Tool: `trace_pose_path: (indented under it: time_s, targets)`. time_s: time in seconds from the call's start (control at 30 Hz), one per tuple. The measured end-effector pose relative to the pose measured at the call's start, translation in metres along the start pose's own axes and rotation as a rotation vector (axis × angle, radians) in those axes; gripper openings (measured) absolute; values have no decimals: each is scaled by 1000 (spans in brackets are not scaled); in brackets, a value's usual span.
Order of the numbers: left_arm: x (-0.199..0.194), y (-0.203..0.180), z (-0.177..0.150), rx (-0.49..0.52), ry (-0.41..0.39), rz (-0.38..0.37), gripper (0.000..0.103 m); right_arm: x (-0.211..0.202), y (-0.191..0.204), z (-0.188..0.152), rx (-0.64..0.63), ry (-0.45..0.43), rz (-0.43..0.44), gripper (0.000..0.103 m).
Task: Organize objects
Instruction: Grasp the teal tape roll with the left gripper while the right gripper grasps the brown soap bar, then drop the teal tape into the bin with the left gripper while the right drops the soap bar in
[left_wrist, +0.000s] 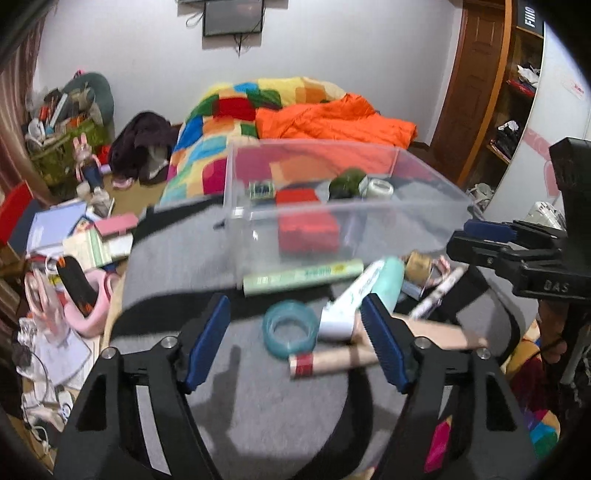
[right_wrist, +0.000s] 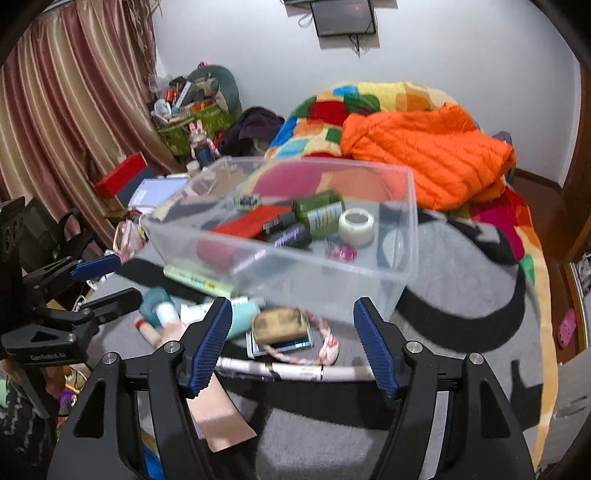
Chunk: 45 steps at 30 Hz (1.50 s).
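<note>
A clear plastic bin (left_wrist: 436, 218) (right_wrist: 402, 258) stands on a grey blanket and holds a red box (left_wrist: 308, 225), a green bottle (right_wrist: 319, 210), a clear tape roll (right_wrist: 356, 225) and small items. In front of it lie a pale green tube (left_wrist: 303, 275), a teal tape roll (left_wrist: 290, 328), a white and teal tube (left_wrist: 364, 291), a tan cylinder (left_wrist: 332, 362), a brown pouch (right_wrist: 280, 325) and a patterned pen (right_wrist: 295, 369). My left gripper (left_wrist: 295, 343) is open and empty over the teal tape roll. My right gripper (right_wrist: 291, 343) is open and empty over the pouch.
A patchwork quilt and an orange jacket (right_wrist: 428, 151) cover the bed behind the bin. Books, shoes and clutter (left_wrist: 81, 236) fill the floor at the left. A wooden door and shelves (left_wrist: 509, 110) stand at the right. The right gripper (left_wrist: 517, 251) shows in the left wrist view.
</note>
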<state>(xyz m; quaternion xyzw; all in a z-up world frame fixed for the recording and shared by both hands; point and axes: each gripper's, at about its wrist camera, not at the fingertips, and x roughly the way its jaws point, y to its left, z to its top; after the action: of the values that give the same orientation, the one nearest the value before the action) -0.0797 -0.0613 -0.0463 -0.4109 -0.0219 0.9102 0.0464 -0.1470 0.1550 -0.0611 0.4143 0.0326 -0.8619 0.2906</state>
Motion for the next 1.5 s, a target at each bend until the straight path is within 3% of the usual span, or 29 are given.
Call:
trace_pose_path:
  time_s: [0.23, 0.47, 0.57, 0.7, 0.8, 1.23, 1.5]
  targets:
    - [15, 7, -21, -2, 63, -3, 66, 23, 4, -8, -24, 53, 5, 65]
    - [26, 14, -14, -24, 62, -17, 55, 39, 4, -7, -29, 85, -6, 64]
    - [34, 16, -13, -31, 75, -31, 50, 42, 4, -7, -25, 91, -2, 62]
    - [36, 17, -14, -44, 71, -34, 39, 46, 4, -7, -26, 94, -8, 49]
    - [36, 18, -14, -61, 58, -35, 39, 44, 5, -9, -35, 91, -7, 40]
    - [3, 33, -19, -152, -28, 5, 39, 9, 1, -14, -10, 28, -12, 40]
    - [-12, 31, 15, -141, -117, 10, 39, -22, -7, 5, 11, -80, -39, 40]
